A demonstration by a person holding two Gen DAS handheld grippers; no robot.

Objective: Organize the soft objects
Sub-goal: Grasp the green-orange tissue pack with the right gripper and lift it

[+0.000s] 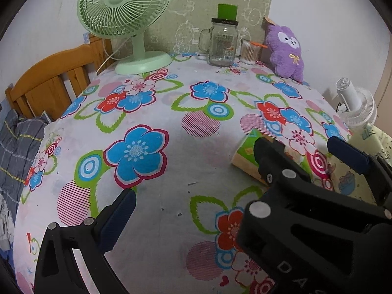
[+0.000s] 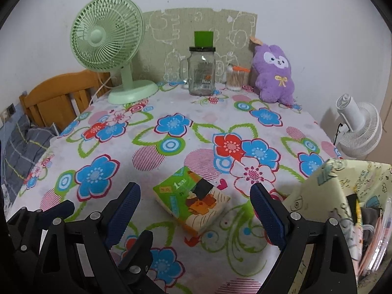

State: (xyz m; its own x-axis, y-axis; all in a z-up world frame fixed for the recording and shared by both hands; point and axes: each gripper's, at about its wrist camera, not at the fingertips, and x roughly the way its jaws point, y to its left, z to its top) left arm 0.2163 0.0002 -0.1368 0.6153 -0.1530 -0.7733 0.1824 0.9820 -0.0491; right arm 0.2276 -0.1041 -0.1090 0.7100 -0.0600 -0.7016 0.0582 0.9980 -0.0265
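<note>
A purple plush toy (image 2: 273, 74) leans against the wall at the far right of the flowered table; it also shows in the left wrist view (image 1: 286, 51). A soft green tissue pack (image 2: 192, 199) lies on the table between my right gripper's open fingers, a little ahead of the tips. My right gripper (image 2: 196, 210) is open and empty. It crosses the left wrist view (image 1: 301, 156) and hides part of the pack (image 1: 246, 153). My left gripper is open and empty; only its left finger (image 1: 120, 218) shows, and it appears at the lower left of the right wrist view (image 2: 103, 223).
A pale fabric storage bin (image 2: 343, 196) holding soft items stands at the table's right edge. A green desk fan (image 2: 115, 49), a glass mug jar (image 2: 202, 71) and a cotton swab cup (image 2: 235, 78) stand along the back. A white fan (image 2: 357, 125) is beyond the right edge, a wooden headboard (image 2: 56, 93) at left.
</note>
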